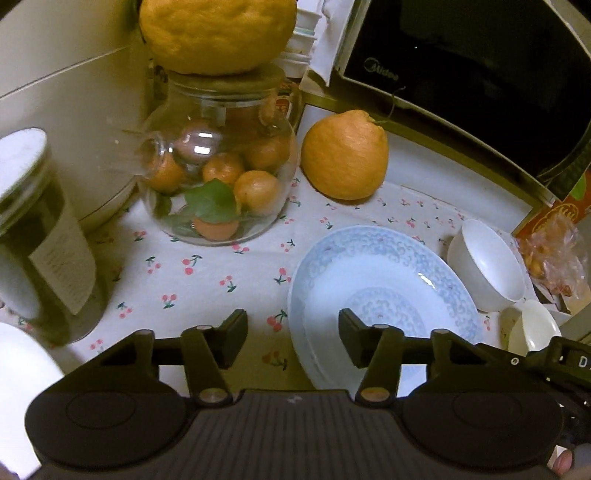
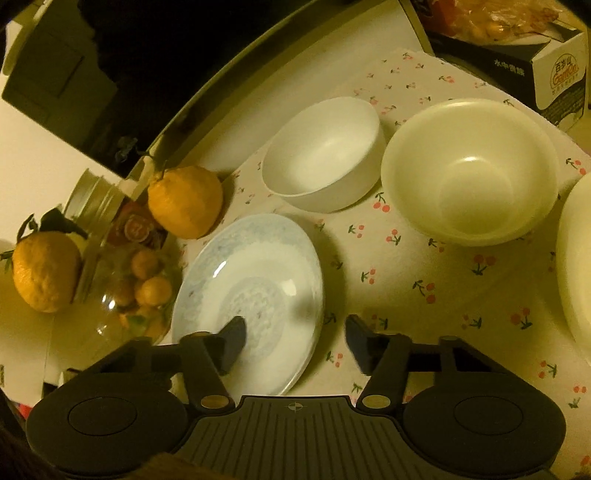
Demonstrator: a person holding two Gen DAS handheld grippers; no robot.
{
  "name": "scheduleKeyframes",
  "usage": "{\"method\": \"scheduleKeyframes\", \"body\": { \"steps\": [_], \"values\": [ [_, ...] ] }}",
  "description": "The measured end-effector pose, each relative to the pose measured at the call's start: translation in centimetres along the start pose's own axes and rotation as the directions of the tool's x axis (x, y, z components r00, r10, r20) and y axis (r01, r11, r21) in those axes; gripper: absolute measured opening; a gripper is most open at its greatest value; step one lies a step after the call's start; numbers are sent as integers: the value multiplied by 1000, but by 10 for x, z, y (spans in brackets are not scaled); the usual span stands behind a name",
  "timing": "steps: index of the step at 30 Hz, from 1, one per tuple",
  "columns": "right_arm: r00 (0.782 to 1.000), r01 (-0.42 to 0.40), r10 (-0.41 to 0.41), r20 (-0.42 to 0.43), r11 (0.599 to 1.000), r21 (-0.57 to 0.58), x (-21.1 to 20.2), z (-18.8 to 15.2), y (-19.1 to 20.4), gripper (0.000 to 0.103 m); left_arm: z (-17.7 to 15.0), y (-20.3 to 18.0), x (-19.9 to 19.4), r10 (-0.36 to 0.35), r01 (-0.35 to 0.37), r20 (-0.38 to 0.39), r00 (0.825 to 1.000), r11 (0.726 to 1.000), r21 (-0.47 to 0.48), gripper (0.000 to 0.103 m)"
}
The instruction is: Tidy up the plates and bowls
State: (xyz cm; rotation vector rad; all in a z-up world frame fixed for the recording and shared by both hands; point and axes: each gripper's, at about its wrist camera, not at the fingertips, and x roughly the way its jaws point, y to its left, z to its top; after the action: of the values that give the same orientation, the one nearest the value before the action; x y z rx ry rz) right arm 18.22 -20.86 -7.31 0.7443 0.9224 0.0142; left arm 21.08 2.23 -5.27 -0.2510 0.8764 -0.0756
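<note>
A pale blue patterned plate (image 1: pixel 384 291) lies on the cherry-print cloth; a second rim seems to show beneath it. It also shows in the right wrist view (image 2: pixel 255 291). A white bowl (image 1: pixel 487 266) stands beside it, also seen in the right wrist view (image 2: pixel 325 155). A cream bowl (image 2: pixel 469 173) stands to the right, seen partly in the left wrist view (image 1: pixel 535 325). My left gripper (image 1: pixel 293 338) is open and empty, straddling the plate's left edge. My right gripper (image 2: pixel 295 343) is open and empty, straddling the plate's right edge.
A glass jar of small oranges (image 1: pixel 218 177) with a large citrus on its lid (image 1: pixel 218 33) stands at the back. Another citrus (image 1: pixel 345 155) lies by the microwave (image 1: pixel 480 74). A labelled jar (image 1: pixel 40 236) stands left. A large white vessel's rim (image 2: pixel 576 266) is far right.
</note>
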Motion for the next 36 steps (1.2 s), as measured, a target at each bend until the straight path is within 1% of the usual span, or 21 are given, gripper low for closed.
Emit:
{"method": "scheduleKeyframes", "body": {
  "steps": [2, 6, 8, 9, 10, 12, 14, 16, 25, 30, 32, 36],
  "values": [
    [1000, 9, -9, 10, 1000, -1, 5, -2, 1, 48, 0, 2, 5, -10, 10, -1, 1000, 1000, -26, 43],
    [999, 32, -32, 20, 999, 0, 13, -5, -1, 39, -2, 7, 12, -15, 15, 2, 1000, 997, -71, 27],
    [999, 38, -38, 24, 999, 8, 18, -6, -4, 29, -3, 9, 14, -12, 13, 6, 1000, 997, -80, 23],
    [999, 37, -37, 29, 999, 12, 19, -6, -5, 27, -3, 10, 14, -15, 16, 11, 1000, 996, -83, 20],
    [999, 32, -32, 35, 999, 13, 20, -6, -6, 22, -4, 10, 14, -20, 21, 14, 1000, 996, -84, 18],
    [999, 14, -15, 47, 1000, 16, 21, -7, -7, 16, -4, 12, 14, -37, 38, 10, 999, 995, -89, 11],
    [998, 18, -19, 60, 1000, 13, 21, -8, -7, 12, -5, 13, 15, -68, 68, -1, 998, 992, -110, 9],
    [997, 24, -24, 67, 1000, 6, 21, -9, -7, 10, -6, 14, 13, -74, 74, 1, 997, 990, -119, 9],
    [998, 15, -15, 68, 1000, -12, 6, -6, -2, 11, -12, 11, 1, -84, 82, -31, 996, 995, -50, 9],
    [998, 43, -39, 59, 998, -56, -6, -11, 2, 11, -18, 4, -15, -73, 73, -16, 997, 997, 5, 9],
    [997, 58, -54, 48, 996, -70, -11, -14, 3, 11, -22, -1, -22, -60, 60, -10, 998, 997, 46, 9],
    [998, 61, -60, 21, 996, -71, -23, -17, -2, 11, -31, -7, -34, -57, 58, -10, 998, 994, 93, 10]
  ]
}}
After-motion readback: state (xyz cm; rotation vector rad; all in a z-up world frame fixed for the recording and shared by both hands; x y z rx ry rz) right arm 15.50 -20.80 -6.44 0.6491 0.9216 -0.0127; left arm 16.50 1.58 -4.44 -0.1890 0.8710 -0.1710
